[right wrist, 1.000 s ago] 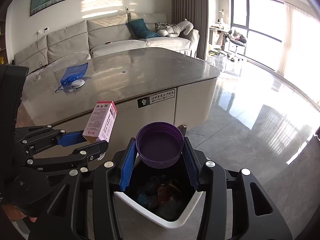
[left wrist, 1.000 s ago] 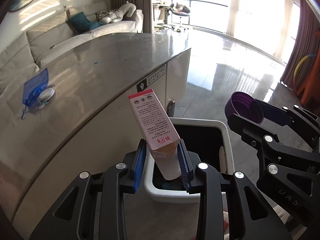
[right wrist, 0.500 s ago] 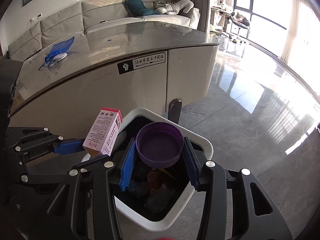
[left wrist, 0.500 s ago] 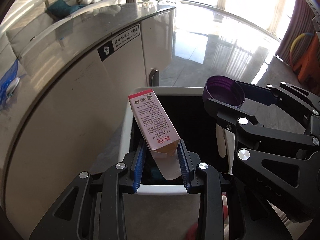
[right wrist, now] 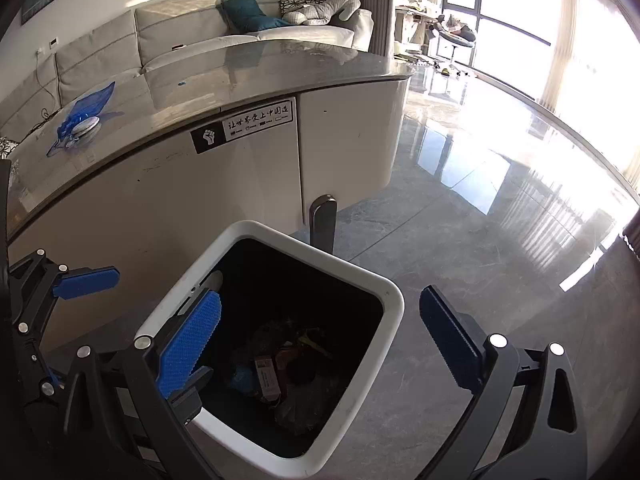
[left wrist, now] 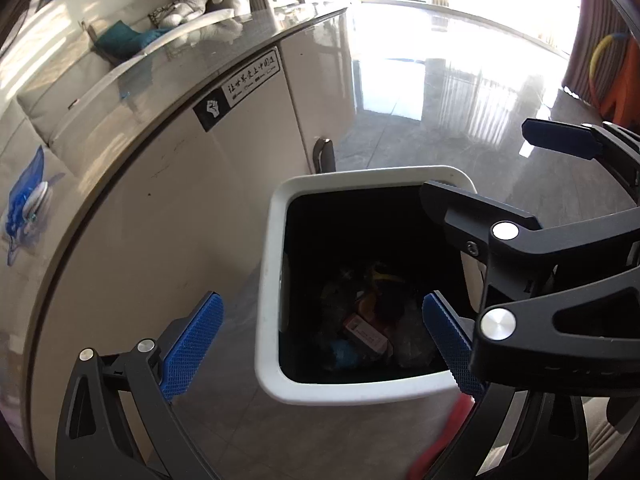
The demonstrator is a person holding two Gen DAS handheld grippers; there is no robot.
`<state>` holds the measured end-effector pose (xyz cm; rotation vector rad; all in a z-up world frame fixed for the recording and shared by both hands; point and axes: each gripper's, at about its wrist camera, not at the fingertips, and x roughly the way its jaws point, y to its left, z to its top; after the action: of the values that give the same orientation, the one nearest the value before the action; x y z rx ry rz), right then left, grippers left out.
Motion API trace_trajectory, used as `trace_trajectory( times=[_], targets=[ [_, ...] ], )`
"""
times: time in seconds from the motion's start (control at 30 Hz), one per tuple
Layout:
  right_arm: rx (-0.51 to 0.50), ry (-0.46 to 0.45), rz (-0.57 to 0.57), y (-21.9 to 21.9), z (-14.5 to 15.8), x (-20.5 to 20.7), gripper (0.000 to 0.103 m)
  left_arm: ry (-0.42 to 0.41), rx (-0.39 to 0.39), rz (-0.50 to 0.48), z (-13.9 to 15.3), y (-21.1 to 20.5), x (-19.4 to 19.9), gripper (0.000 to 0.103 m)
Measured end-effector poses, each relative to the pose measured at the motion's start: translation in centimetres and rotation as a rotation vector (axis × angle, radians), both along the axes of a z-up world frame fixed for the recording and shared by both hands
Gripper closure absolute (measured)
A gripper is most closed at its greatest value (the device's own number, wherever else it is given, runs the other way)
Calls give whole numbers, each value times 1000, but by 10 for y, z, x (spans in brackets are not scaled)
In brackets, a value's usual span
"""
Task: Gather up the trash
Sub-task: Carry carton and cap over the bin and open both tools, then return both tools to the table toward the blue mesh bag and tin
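A white trash bin (left wrist: 272, 264) with a black liner stands on the floor beside the counter; it also shows in the right wrist view (right wrist: 394, 300). Inside lies mixed trash, with the pink box (left wrist: 366, 334) on top, also seen in the right wrist view (right wrist: 267, 376). My left gripper (left wrist: 320, 344) is open and empty above the bin's near rim. My right gripper (right wrist: 320, 340) is open and empty over the bin mouth. The right gripper also shows at the right of the left wrist view (left wrist: 500, 168). The purple lid is not visible.
A curved counter (right wrist: 240, 80) with a labelled white front rises behind the bin. A blue bag (right wrist: 80, 116) lies on its top at the left. A dark pedal or handle (right wrist: 323, 222) stands behind the bin. Glossy grey floor (right wrist: 500, 240) spreads right.
Both grippers have opened. The pink box left my left gripper and lies in the bin. The purple lid left my right gripper. Both grippers moved lower over the bin.
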<state>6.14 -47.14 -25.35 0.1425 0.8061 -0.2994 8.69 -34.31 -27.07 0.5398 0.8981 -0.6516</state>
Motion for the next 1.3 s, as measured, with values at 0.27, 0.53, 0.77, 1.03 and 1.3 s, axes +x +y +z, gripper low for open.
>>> trace_trajectory(
  times=[0.27,0.53,0.77,1.03,1.3],
  targets=[
    [-33,-121,126,47,48,37,4,-72,-87,160,49,58,46,5],
    [-56,-211,310,125,91,115,4,-177,-120,344,98,155,111,5],
    [-41,-236,409,176,102,175,4,-210,-132,428,111,220,156,5],
    [29,-235,447,206,102,230,4,-211,-148,499,113,259,213,5],
    [61,-182,446,214,83,260,4,-176,-167,588,100,297,265,5]
  ],
)
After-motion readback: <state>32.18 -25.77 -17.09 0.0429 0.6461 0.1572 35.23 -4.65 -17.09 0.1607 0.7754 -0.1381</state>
